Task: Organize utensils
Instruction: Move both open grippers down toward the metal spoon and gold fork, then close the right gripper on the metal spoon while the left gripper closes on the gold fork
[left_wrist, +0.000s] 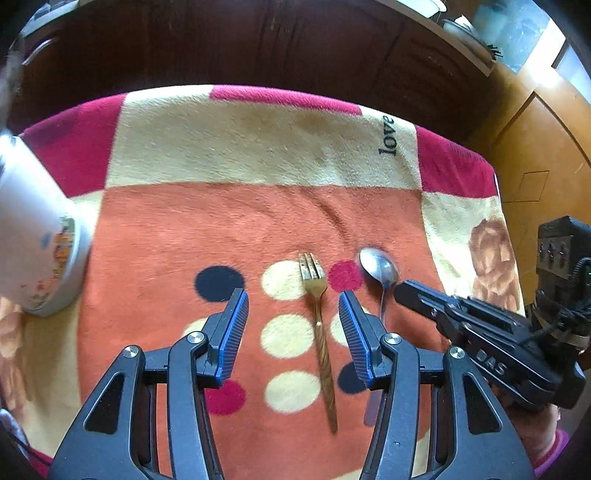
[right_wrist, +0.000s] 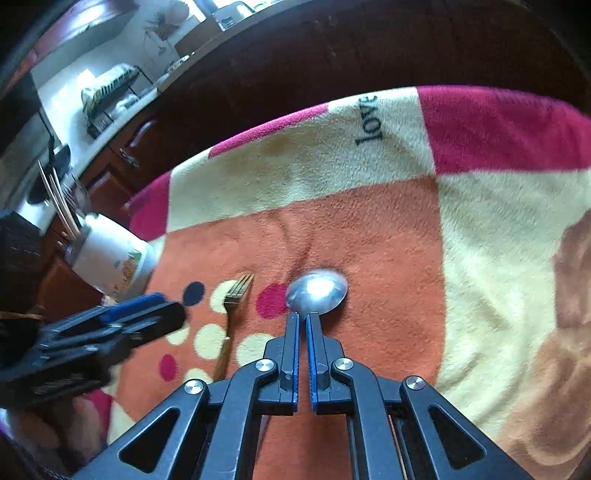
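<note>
A gold fork lies on the patterned blanket, tines pointing away, between the wide-apart fingers of my left gripper, which is open and hovers over its neck. To its right a silver spoon lies bowl away. My right gripper is shut on the silver spoon's neck just behind the bowl; the handle is hidden under the fingers. In the left wrist view the right gripper comes in from the right. The fork lies left of the spoon in the right wrist view.
A white printed utensil cup stands at the blanket's left edge; in the right wrist view the cup holds chopsticks and other utensils. Dark wooden cabinets stand behind the table. The left gripper shows blurred at the left.
</note>
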